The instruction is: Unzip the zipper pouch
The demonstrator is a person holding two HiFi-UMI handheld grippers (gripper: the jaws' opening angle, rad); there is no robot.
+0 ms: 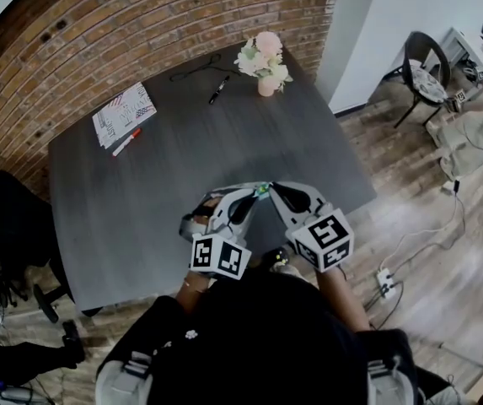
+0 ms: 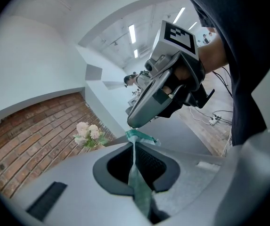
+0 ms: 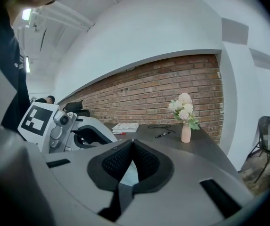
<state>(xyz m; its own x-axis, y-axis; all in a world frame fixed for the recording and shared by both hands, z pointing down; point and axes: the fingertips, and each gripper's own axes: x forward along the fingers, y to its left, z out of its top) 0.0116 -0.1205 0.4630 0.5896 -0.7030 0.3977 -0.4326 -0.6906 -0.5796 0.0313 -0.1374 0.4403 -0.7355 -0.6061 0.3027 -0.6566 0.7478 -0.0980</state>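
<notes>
Grips the green zipper pouch [image 2: 137,185] in the clamped left hand-held gripper [image 2: 134,147] and right hand-held gripper [image 3: 133,142], tip to tip, over the surface's [image 1: 140,184] near edge.

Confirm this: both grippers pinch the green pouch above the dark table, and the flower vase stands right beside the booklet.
Not quite. The flower vase stands far from the booklet, near the table's far corner, as the head view shows. The left gripper and right gripper do pinch the green pouch above that table.

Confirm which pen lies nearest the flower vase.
The black pen, just left of the flower vase; the red-and-white pen lies beside the booklet.
</notes>
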